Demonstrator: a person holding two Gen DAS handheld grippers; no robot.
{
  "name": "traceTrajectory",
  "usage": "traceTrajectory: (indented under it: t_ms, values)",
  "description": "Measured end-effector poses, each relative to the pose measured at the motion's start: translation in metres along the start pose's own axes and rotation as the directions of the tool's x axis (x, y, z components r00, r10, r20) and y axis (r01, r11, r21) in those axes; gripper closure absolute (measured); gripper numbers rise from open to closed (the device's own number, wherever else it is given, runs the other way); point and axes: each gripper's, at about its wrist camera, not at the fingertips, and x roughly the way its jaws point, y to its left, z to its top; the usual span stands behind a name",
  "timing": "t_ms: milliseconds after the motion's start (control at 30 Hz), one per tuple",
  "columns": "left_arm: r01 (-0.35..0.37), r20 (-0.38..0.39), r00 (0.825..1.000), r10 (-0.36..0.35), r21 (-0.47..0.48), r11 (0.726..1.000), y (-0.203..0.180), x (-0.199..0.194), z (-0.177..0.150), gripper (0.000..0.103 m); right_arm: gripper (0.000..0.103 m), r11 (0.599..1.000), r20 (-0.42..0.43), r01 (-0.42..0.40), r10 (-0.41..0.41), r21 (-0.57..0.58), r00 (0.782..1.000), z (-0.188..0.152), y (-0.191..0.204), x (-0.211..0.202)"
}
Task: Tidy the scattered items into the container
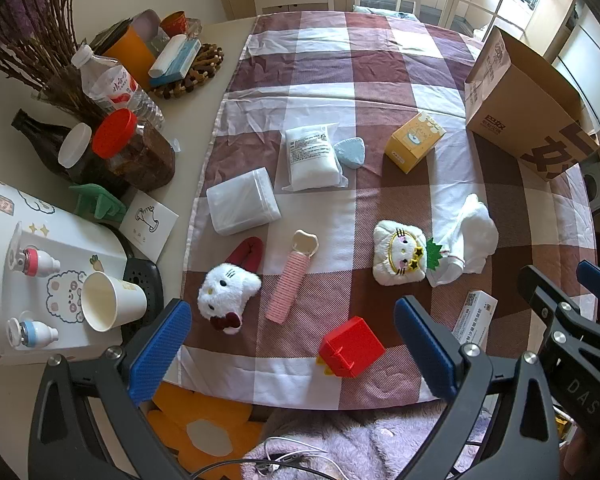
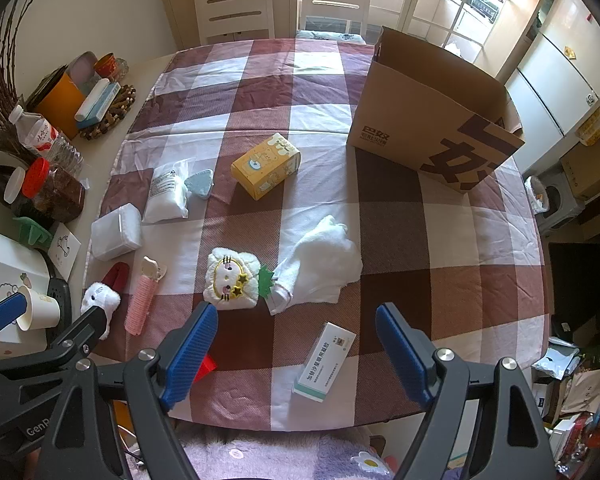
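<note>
While both tools hang steeply tipped toward the checked cloth [image 1: 328,80], the left gripper [image 1: 292,344] has its ribbed blue pads wide apart with nothing between them, poised over the cloth's near edge. From the left lie a translucent lidded plastic tub [image 1: 242,202], a fluffy white cat slipper [image 1: 228,284] with a red lining, and a ribbed pink roller [image 1: 290,280]. Then comes a glossy red cube [image 1: 352,346] nearest that tool, a soft sealed white pouch [image 1: 312,158] farther back with a pale blue wedge [image 1: 352,152] touching it, a yellow carton [image 1: 414,140], an embroidered cat pad [image 1: 398,252] and a crumpled white cloth [image 1: 470,236] — these last two touching. The right gripper [image 2: 296,356] also stands spread and empty, above a slim white medicine box [image 2: 326,360]. The container — an open brown cardboard box [image 2: 432,120] — sits at the far right of the cloth, well apart from both tools.
</note>
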Motion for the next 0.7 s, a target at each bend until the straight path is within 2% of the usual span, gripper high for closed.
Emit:
traceTrajectory:
  t_ms: [700]
  values:
    - [-0.004, 0.006, 1.0, 0.004, 0.004, 1.0, -0.0011, -0.004, 0.0009, 0.001, 0.019, 1.0, 0.0, 0.003, -0.003, 0.006, 1.0, -0.0012, -0.0011, -0.0028]
